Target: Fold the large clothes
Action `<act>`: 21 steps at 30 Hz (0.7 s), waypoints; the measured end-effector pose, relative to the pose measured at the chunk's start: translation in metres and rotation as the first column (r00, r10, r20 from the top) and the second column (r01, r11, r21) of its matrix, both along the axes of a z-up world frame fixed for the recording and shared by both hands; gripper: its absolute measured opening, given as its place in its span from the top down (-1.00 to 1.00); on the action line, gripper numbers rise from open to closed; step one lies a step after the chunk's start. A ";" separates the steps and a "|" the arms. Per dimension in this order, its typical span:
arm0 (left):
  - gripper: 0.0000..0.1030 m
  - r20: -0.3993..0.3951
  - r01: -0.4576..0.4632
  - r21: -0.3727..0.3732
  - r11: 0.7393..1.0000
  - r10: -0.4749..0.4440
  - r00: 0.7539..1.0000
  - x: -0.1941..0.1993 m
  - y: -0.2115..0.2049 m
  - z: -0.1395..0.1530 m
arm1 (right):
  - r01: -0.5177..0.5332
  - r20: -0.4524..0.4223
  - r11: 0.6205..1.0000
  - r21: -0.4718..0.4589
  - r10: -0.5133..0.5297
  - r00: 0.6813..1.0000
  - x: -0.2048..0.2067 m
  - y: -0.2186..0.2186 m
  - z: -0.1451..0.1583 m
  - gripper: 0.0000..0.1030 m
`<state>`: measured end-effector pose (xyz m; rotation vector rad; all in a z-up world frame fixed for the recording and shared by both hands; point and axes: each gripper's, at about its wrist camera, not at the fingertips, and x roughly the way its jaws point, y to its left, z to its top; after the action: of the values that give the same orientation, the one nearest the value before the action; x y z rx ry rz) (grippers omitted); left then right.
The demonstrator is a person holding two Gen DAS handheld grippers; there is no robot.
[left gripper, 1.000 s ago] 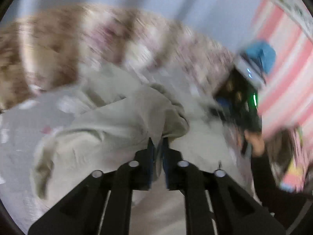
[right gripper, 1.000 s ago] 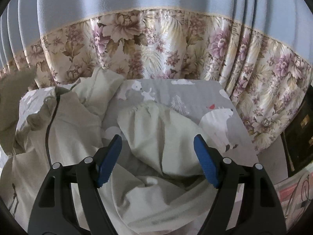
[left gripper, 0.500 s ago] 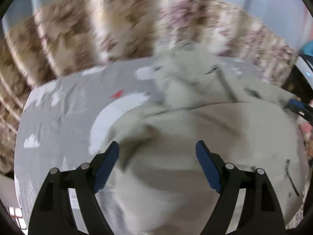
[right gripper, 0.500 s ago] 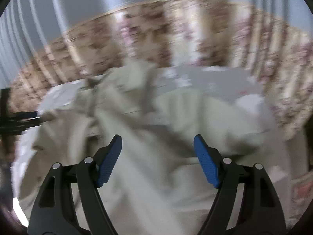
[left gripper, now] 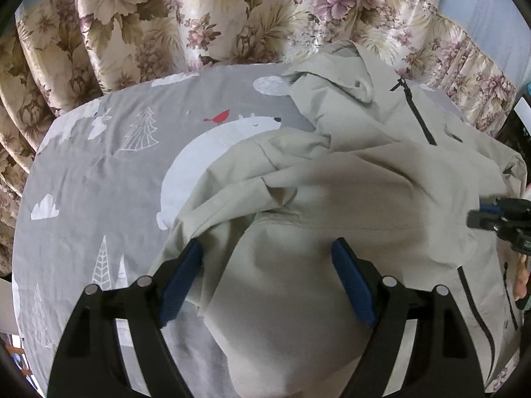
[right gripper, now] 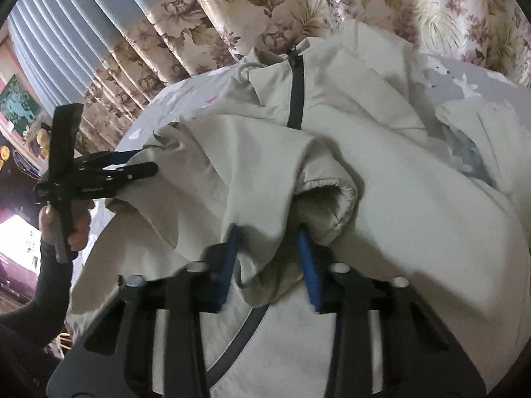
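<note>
Plainly, the beige jacket (left gripper: 365,182) lies spread on the grey bear-print sheet (left gripper: 99,172), towards the right of the bed, with the floral curtain (left gripper: 166,16) behind it. Its long axis runs near to far: the collar (left gripper: 348,63) points at the far edge by the curtain, the hem comes towards the near side, and the dark zip (left gripper: 418,116) follows that line, slanting a little to the right. One sleeve (left gripper: 232,182) lies bent across the body on the left.

The left gripper (left gripper: 267,247) has just been opening and stands wide above the near part of the jacket. Cloth lies below its jaws, but the pads do not press on it. The right gripper (right gripper: 268,235) has just been closing, and a bunched fold of the jacket sits pinched between its blue pads, just near of the elastic cuff (right gripper: 325,189).

The risk, as I judge it, is in that pinch — it looks like a loose bunch, not a clean edge, and the smooth shell cloth may slip out on a pull. With the left side unheld, a tug from the right could also drag the whole body sideways and skew the fold line off the zip. The bent sleeve might unfold too.
</note>
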<state>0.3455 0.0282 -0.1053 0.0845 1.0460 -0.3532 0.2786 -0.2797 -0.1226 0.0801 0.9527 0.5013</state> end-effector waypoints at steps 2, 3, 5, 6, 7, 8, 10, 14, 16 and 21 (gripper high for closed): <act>-0.57 0.014 -0.009 -0.021 1.000 0.009 1.000 -0.003 0.004 0.009 | 0.027 0.106 0.999 -0.046 -0.022 0.994 -0.011 -0.002 0.021 0.80; -0.57 0.034 -0.016 -0.037 0.999 0.017 0.999 -0.006 0.007 0.018 | 0.081 0.181 0.995 -0.055 -0.070 0.981 -0.020 -0.013 0.042 0.83; -0.57 0.049 -0.022 -0.060 0.998 0.025 0.998 -0.008 0.011 0.028 | 0.153 0.236 0.986 -0.062 -0.135 0.962 -0.030 -0.032 0.063 0.83; -0.57 0.039 -0.018 -0.081 0.997 0.021 0.999 -0.009 0.012 0.031 | 0.173 0.215 0.983 -0.064 -0.155 0.964 -0.033 -0.044 0.070 0.83; -0.57 0.024 -0.011 -0.096 0.995 0.013 1.000 -0.009 0.011 0.030 | 0.171 0.183 0.983 -0.070 -0.156 0.971 -0.033 -0.050 0.069 0.83; -0.58 0.007 0.000 -0.102 0.995 0.000 1.000 -0.007 0.008 0.028 | 0.173 0.155 0.980 -0.101 -0.156 0.976 -0.033 -0.053 0.063 0.83; -0.58 -0.011 0.022 -0.044 0.999 -0.023 1.000 -0.005 -0.007 0.015 | 0.166 0.115 0.971 -0.174 -0.147 0.982 -0.031 -0.052 0.043 0.83; -0.58 -0.042 0.015 0.096 0.995 -0.011 0.999 0.000 -0.027 -0.018 | 0.155 0.046 0.964 -0.215 -0.149 0.988 -0.024 -0.052 0.006 0.81; -0.58 -0.037 0.020 0.122 0.992 -0.016 0.999 0.000 -0.027 -0.027 | 0.158 0.030 0.960 -0.230 -0.156 0.987 -0.017 -0.053 -0.009 0.81; -0.58 -0.008 0.021 0.154 0.988 -0.020 1.000 -0.010 -0.025 -0.022 | 0.113 0.018 0.973 -0.200 -0.112 0.994 -0.018 -0.052 -0.001 0.74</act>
<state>0.3359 0.0037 -0.1270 0.2330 1.0784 -0.2908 0.2605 -0.3317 -0.1237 -0.0501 0.9822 0.2988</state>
